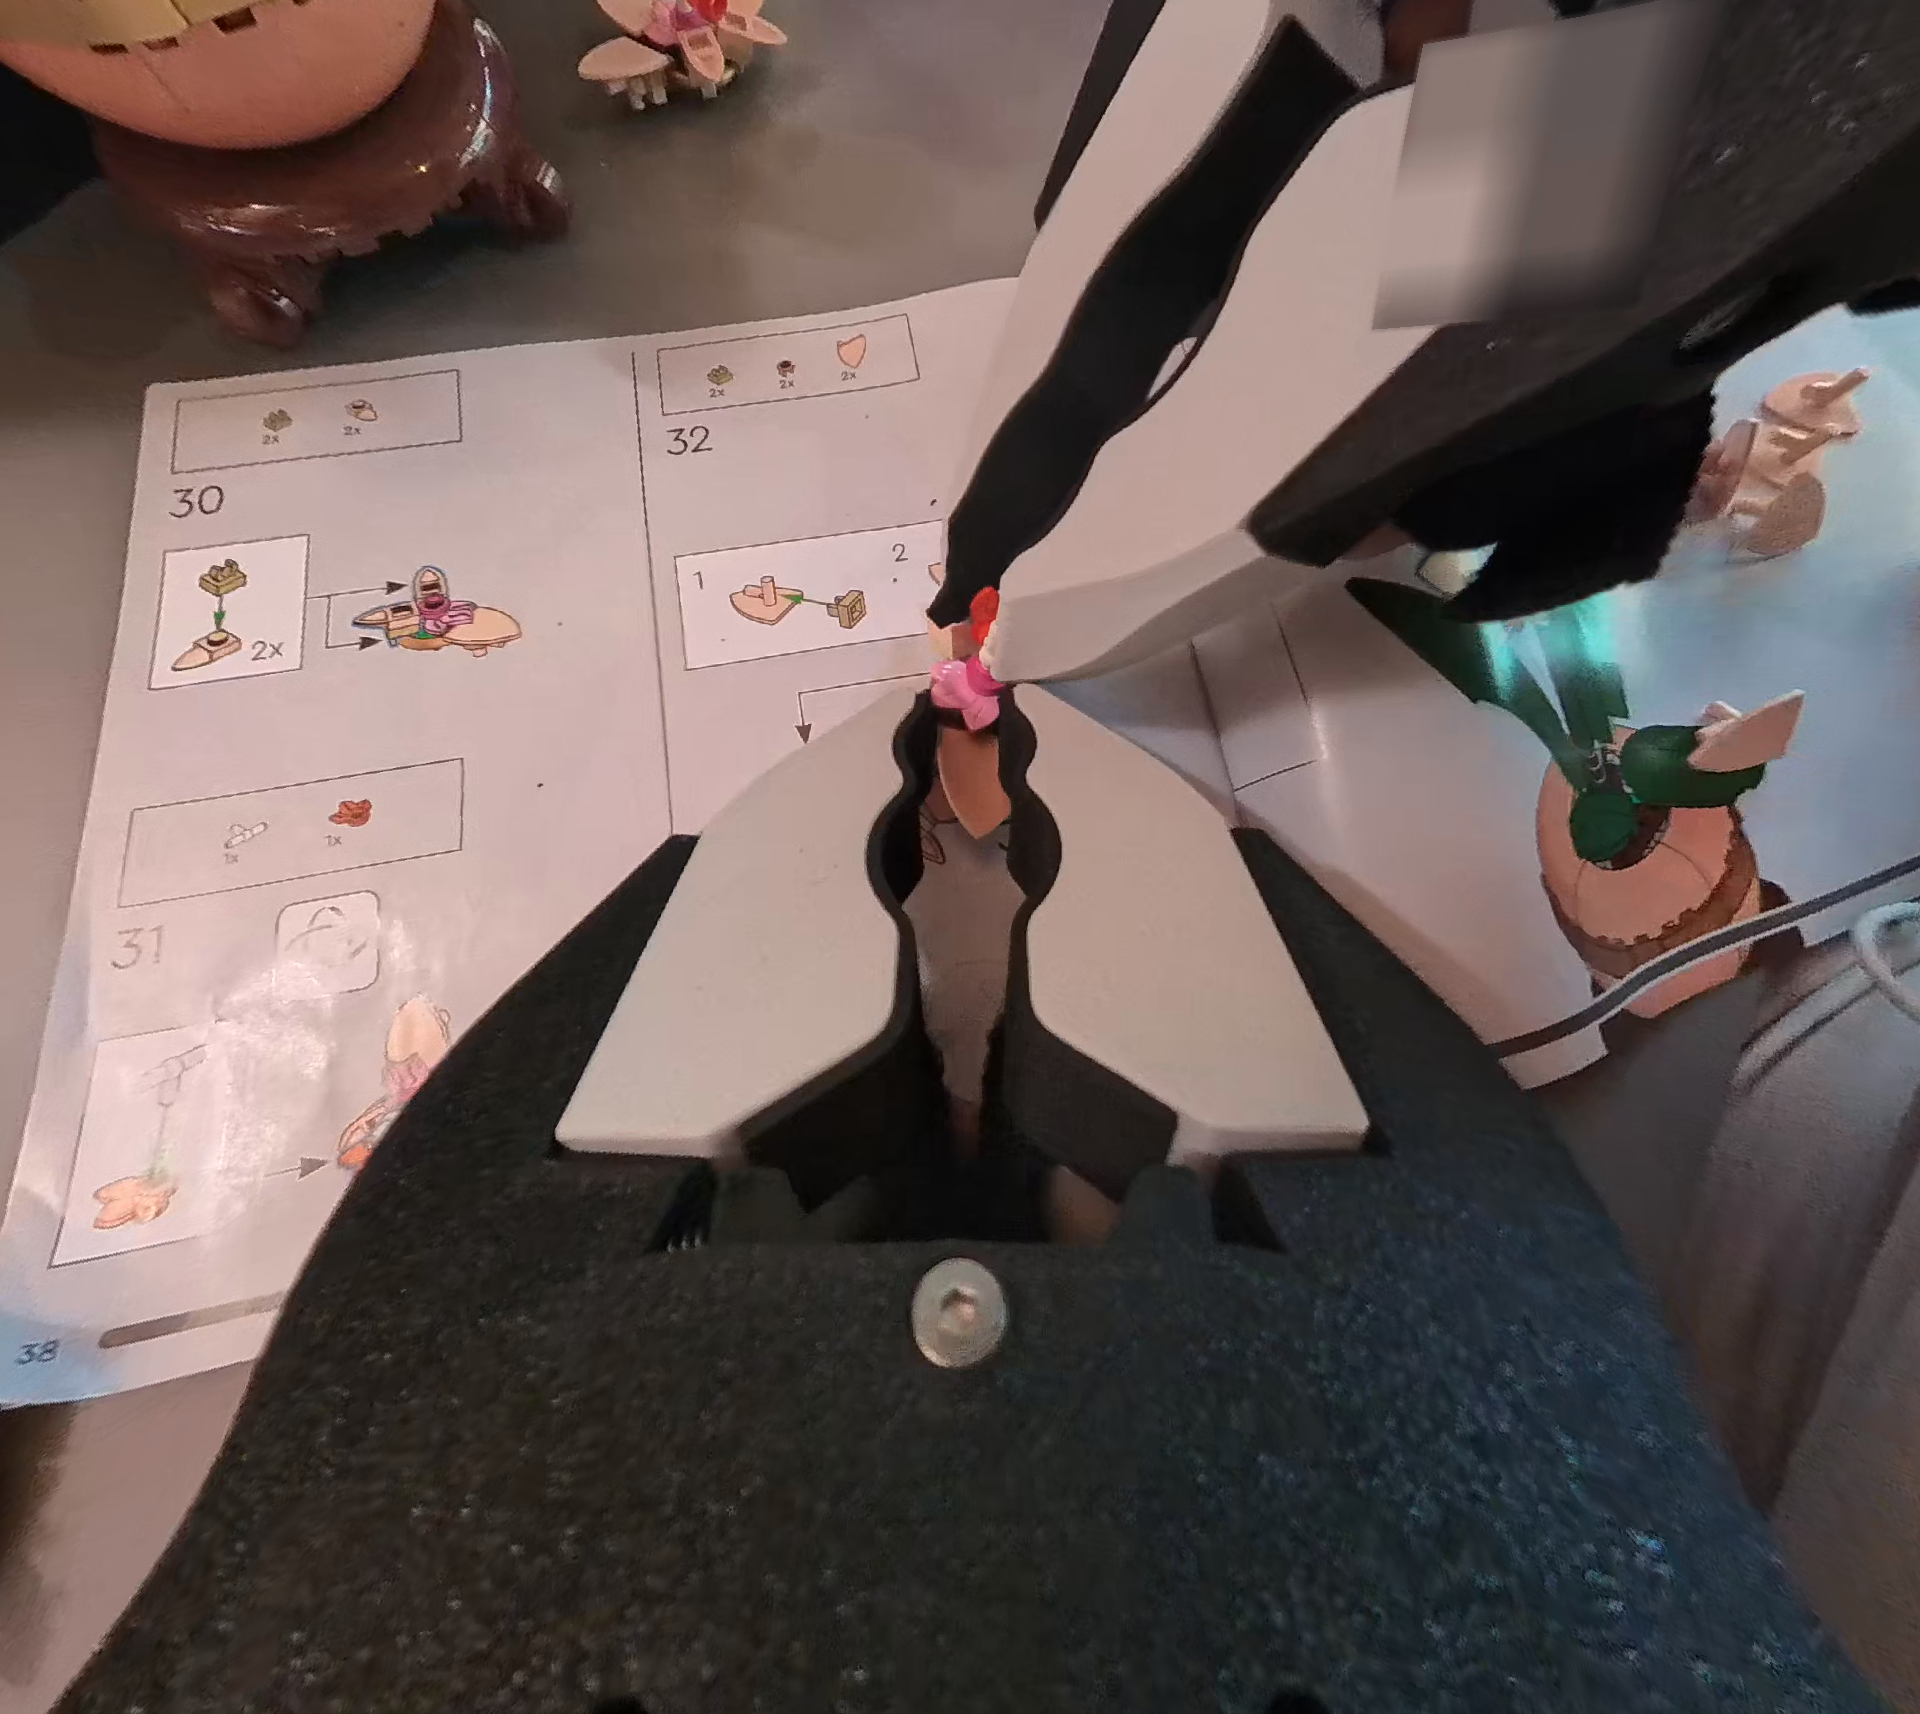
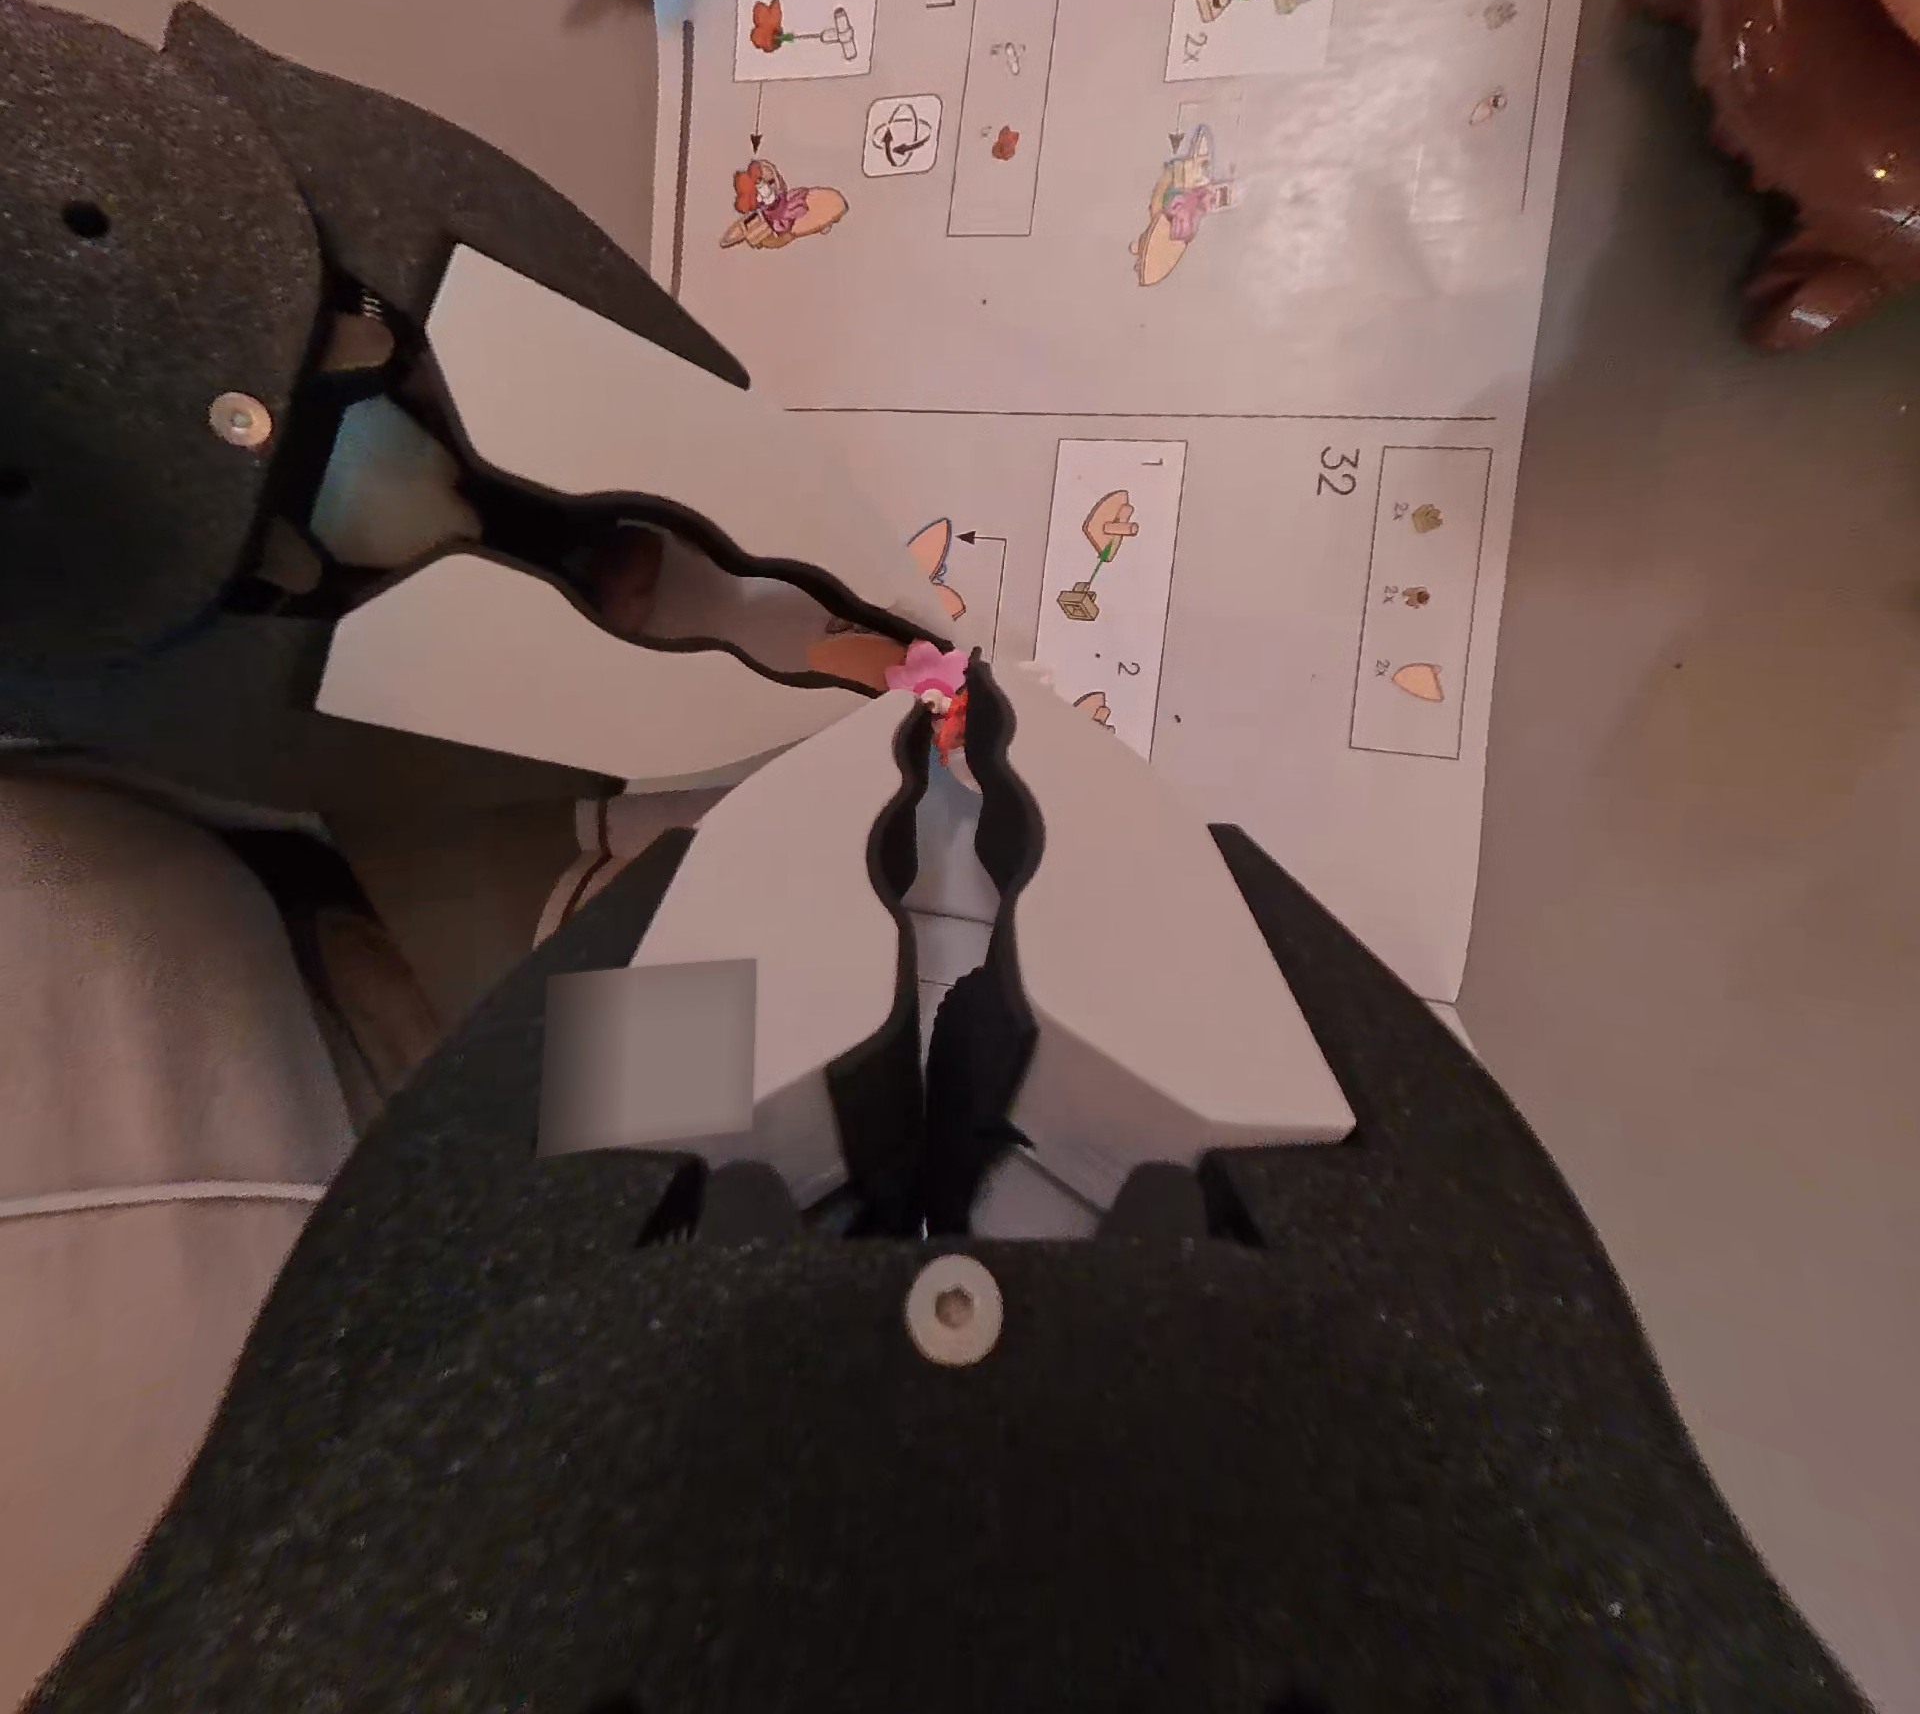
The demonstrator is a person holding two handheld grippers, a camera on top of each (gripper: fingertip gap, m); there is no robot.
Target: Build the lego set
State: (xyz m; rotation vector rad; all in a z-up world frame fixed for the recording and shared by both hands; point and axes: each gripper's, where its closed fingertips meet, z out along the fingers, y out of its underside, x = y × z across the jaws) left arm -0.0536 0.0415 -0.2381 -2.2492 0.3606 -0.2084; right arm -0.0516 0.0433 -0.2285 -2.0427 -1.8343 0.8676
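Left tongs [image 1: 961, 729] clamp the pink-and-tan flower piece [image 1: 966, 765], steadying it above the instruction sheet [image 1: 416, 729]. Right tongs [image 2: 951, 714] pinch the red blossom part [image 2: 951, 722], meeting tip to tip, likely to press it on. Finished flower [image 1: 681, 28] sits on surface.

You get dim, warm light; glare whitens the instruction booklet [image 1: 395, 729] at its near-left corner, and wide-angle distortion bends its edges.

Right hand-held gripper [image 2: 961, 714] clamped on red flower piece [image 2: 951, 724]
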